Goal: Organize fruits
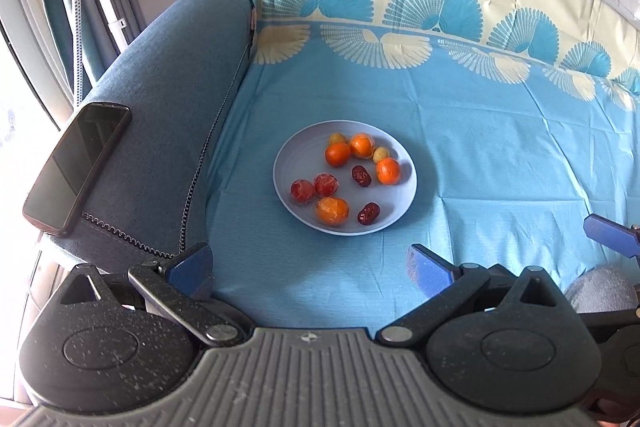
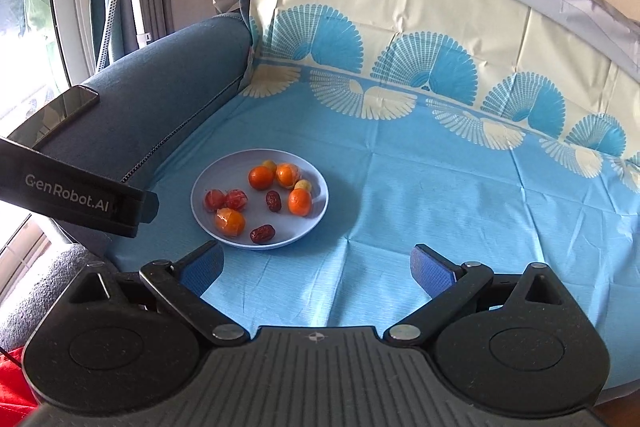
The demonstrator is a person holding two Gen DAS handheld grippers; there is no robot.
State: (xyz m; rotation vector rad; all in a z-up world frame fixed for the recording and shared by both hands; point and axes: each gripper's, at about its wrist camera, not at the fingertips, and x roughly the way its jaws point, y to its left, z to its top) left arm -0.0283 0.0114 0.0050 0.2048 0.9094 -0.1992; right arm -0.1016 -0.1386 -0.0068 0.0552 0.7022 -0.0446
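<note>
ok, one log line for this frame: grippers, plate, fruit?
left gripper: open, empty | right gripper: open, empty | plate: on blue cloth | fruit: all on plate | phone: on armrest

Pale blue plate (image 2: 320,205) on a blue patterned cloth (image 2: 440,195): four orange fruits, two red ones, two dark dates, two small yellow ones. Right gripper (image 2: 316,269) empty, fingers (image 2: 432,269) spread wide. Phone (image 2: 60,111) on sofa armrest (image 2: 160,99).
</note>
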